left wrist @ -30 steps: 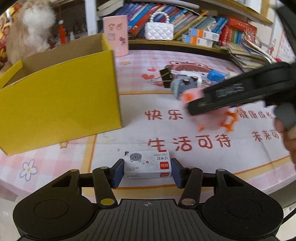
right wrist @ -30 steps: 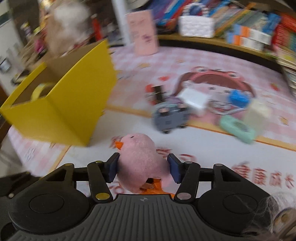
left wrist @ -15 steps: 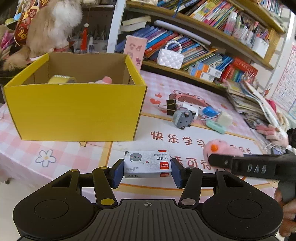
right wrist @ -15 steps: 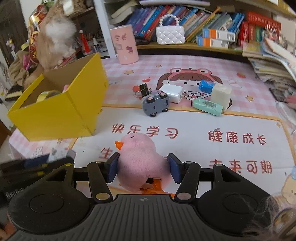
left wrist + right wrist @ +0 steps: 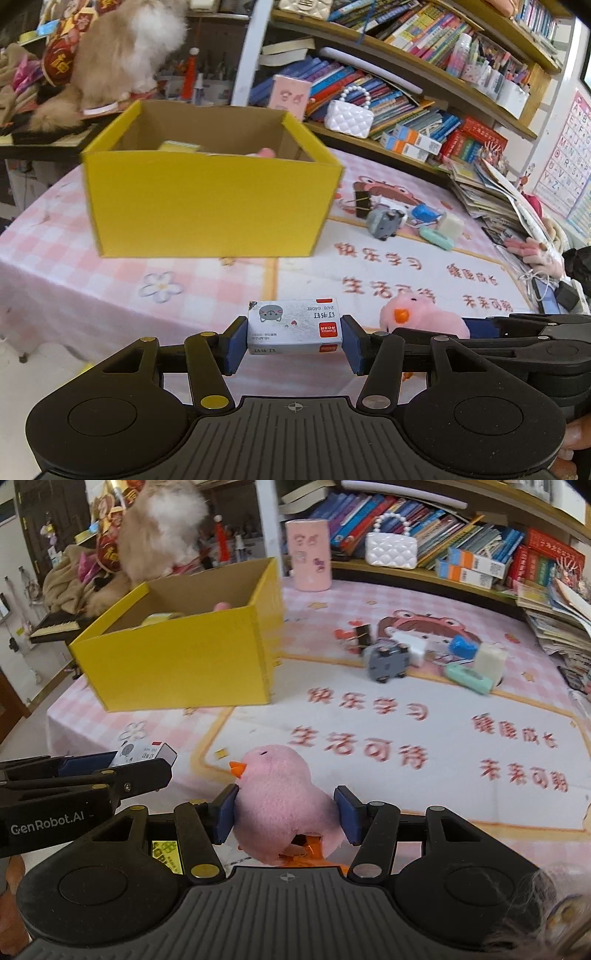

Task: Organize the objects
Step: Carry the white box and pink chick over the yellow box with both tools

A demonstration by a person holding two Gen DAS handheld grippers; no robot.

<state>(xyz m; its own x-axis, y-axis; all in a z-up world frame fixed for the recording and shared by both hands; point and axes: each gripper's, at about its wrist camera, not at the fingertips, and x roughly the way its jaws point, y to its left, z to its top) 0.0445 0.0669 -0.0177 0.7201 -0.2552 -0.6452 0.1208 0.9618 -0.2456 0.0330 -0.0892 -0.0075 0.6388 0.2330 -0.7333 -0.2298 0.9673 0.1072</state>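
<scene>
My left gripper (image 5: 293, 338) is shut on a small white staple box (image 5: 293, 328) with a grey cat face and a red label. My right gripper (image 5: 282, 816) is shut on a pink plush chick (image 5: 280, 801) with an orange beak. Both are held in the air over the near edge of the table. Beyond them stands an open yellow cardboard box (image 5: 207, 199) (image 5: 181, 664); a tape roll and something pink show inside it. The chick (image 5: 424, 321) appears beside the staple box in the left wrist view, and the staple box (image 5: 142, 755) at the left of the right wrist view.
On the pink mat (image 5: 424, 720) lie a grey toy car (image 5: 386, 661), a binder clip (image 5: 360, 637), a white charger, a blue object, a white block (image 5: 489, 661) and a mint-green case (image 5: 469, 677). Bookshelves, a pink cup (image 5: 308, 554), a white purse and stacked papers line the far side. A fluffy animal sits behind the box.
Both grippers have pulled back and risen from the table with their objects still gripped. The yellow box now shows from higher up, with its inside visible. The right gripper now sits beside the left.
</scene>
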